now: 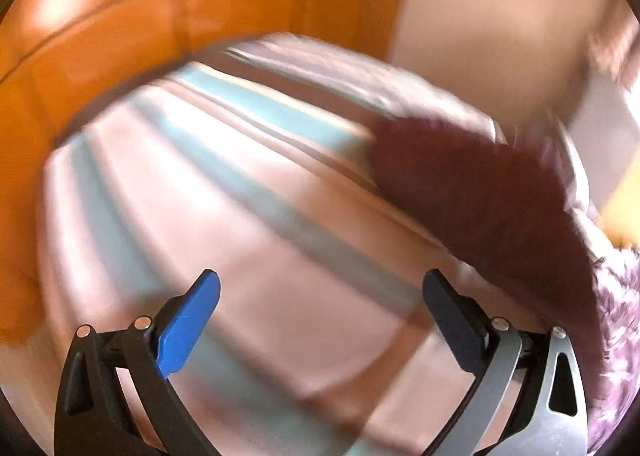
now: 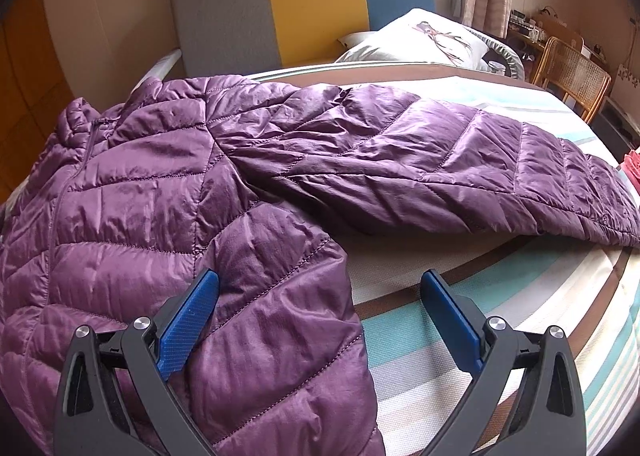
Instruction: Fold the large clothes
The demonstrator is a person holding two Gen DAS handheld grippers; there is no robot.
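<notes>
A purple quilted puffer jacket point(image 2: 168, 184) lies spread on the striped bed point(image 2: 500, 296), front up, zipper at the left. One sleeve point(image 2: 440, 160) stretches out to the right across the bed. My right gripper point(image 2: 320, 316) is open just above the jacket's side edge, its left finger over the fabric and its right finger over the sheet. My left gripper point(image 1: 320, 316) is open and empty above the striped sheet; this view is blurred. A dark purple part of the jacket point(image 1: 480, 192) shows at its right.
A grey, yellow and blue headboard point(image 2: 312, 8) and a white pillow point(image 2: 420, 40) stand at the bed's far end. A wicker chair point(image 2: 572, 72) is at the right. An orange wardrobe point(image 1: 120, 36) is beyond the bed in the left wrist view.
</notes>
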